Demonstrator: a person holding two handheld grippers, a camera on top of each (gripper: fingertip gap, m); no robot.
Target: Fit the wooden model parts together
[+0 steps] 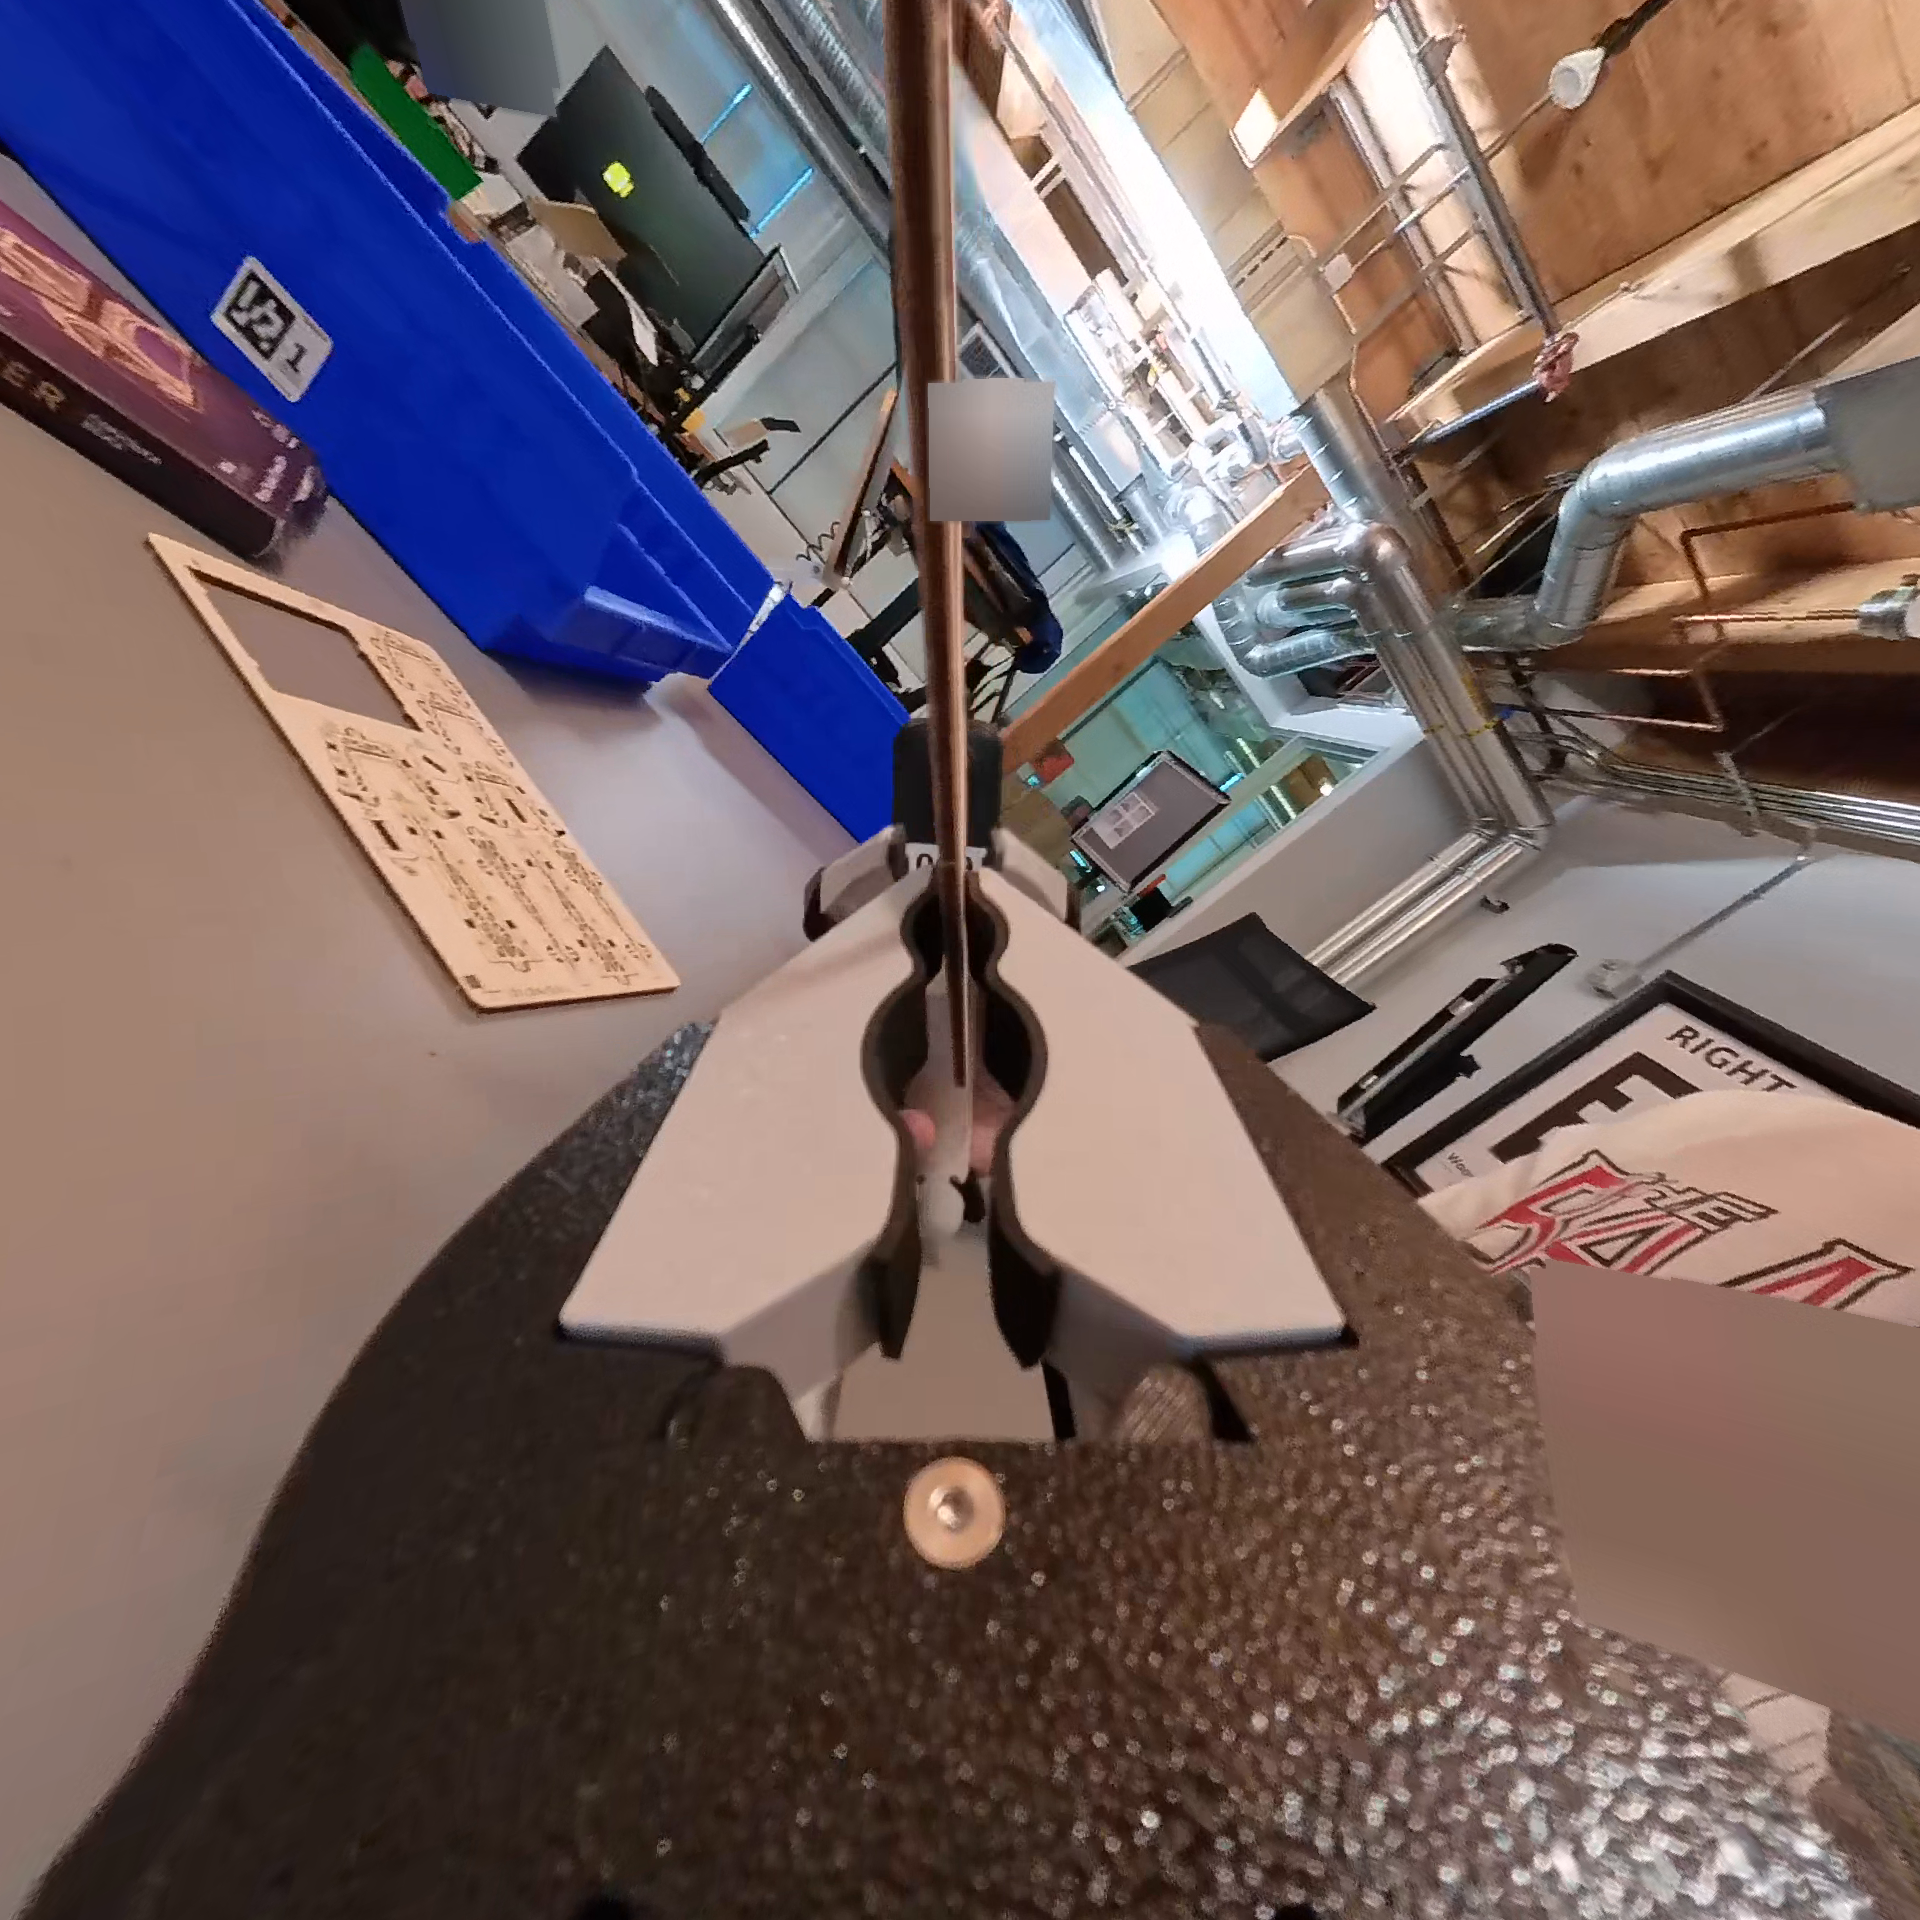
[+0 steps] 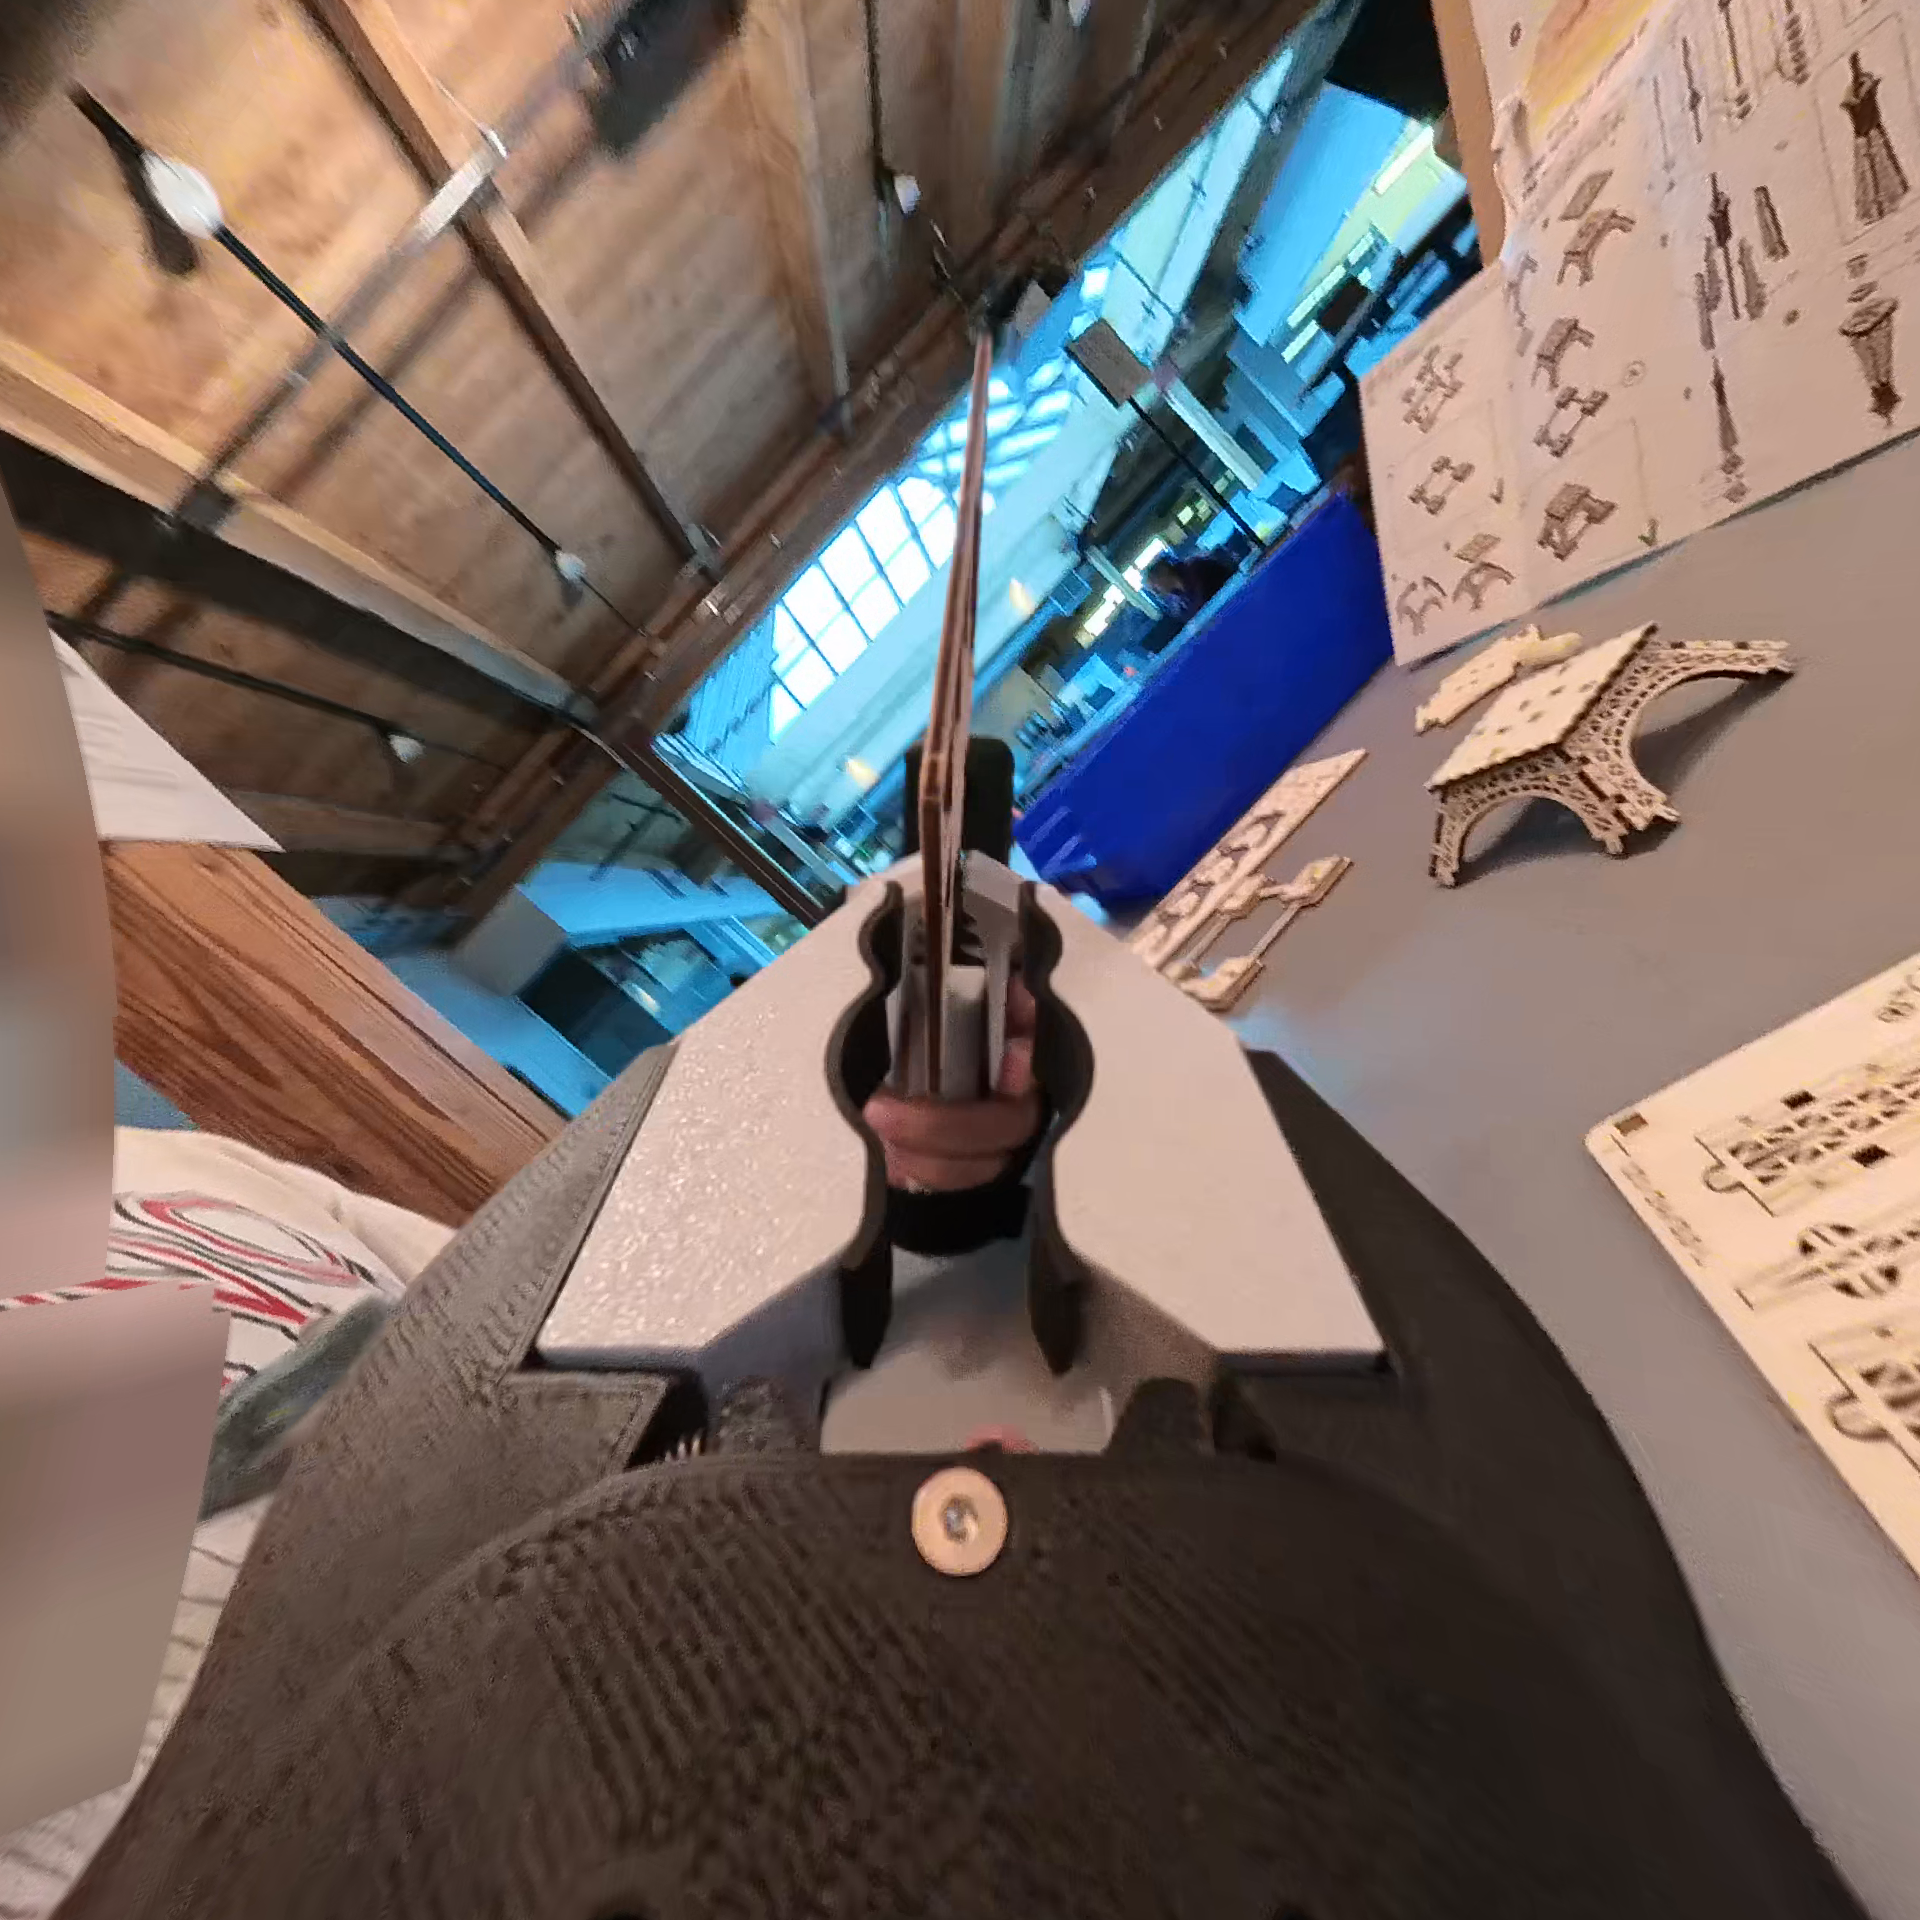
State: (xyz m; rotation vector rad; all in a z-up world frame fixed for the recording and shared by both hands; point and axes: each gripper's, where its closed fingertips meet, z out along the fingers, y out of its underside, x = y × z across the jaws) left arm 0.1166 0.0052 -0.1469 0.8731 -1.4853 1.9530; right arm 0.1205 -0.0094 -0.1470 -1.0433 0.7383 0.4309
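My left gripper (image 1: 945, 800) is shut on a thin wooden sheet (image 1: 928, 416), seen edge-on and rising straight up out of frame. My right gripper (image 2: 961, 821) is shut on a thin wooden sheet (image 2: 964, 582), also edge-on, which looks like two layers pressed together. Both are held up off the grey table (image 2: 1507, 1039). Grey parts of the other gripper (image 2: 1000, 935) and a hand (image 2: 951, 1132) show behind the right gripper's fingers. An assembled wooden tower base (image 2: 1590, 748) with arched legs stands on the table to the right. Whether both grippers hold one sheet, I cannot tell.
A flat wooden parts sheet (image 1: 416, 779) lies on the table at left, next to a blue bin (image 1: 416, 395) and a purple box (image 1: 125, 395). At right lie loose wooden pieces (image 2: 1247, 883), another parts sheet (image 2: 1808, 1216) and a propped instruction sheet (image 2: 1662, 312). Left and right tips are no more than a few centimetres apart. Both grippers' tips are roughly 15 cm from the assembled wooden tower base (image 2: 1590, 748).
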